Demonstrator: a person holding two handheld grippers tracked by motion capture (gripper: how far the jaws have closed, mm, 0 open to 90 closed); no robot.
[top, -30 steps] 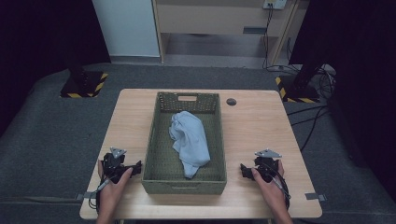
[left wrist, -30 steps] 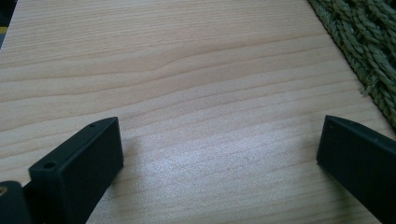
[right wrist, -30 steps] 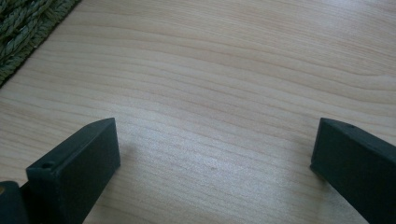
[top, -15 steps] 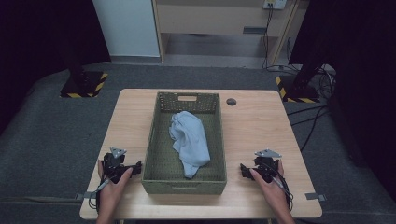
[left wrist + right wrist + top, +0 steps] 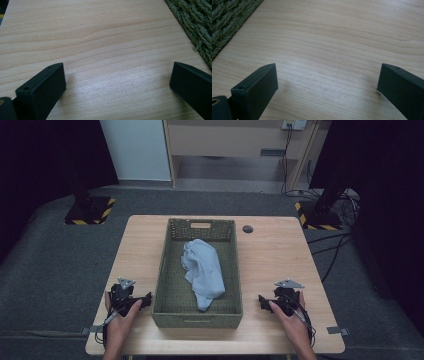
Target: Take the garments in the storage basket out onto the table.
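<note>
- Where the high view looks down, a light wooden table [image 5: 280, 260] takes up the middle of the scene, standing on a dark grey floor covering, with a pale cabinet and an open wooden unit beyond its far edge.
- At the table's centre stands a green woven basket [image 5: 162, 270], long side running near to far, with a cut-out handle in its far wall.
- Inside the basket lies a crumpled light blue cloth [image 5: 202, 270]; it stretches from the far middle of the basket floor toward the near right corner and touches neither gripper.
- At the near left of the table, the left gripper [image 5: 145, 299] rests in the person's left hand [image 5: 120, 317], just beside the basket's left wall; its jaws point toward that wall.
- From the left gripper view, the left gripper's jaws stand wide apart over bare wood with nothing between them, and the basket's woven side shows at the upper right.
- At the near right, the right gripper [image 5: 262, 301] sits in the person's right hand [image 5: 290, 317], close to the basket's right wall and apart from it.
- From the right gripper view, the jaws are likewise spread wide over bare wood, holding nothing, with the basket weave at the upper left.
- A small dark round disc [image 5: 247, 229] lies on the table just right of the basket's far right corner.
</note>
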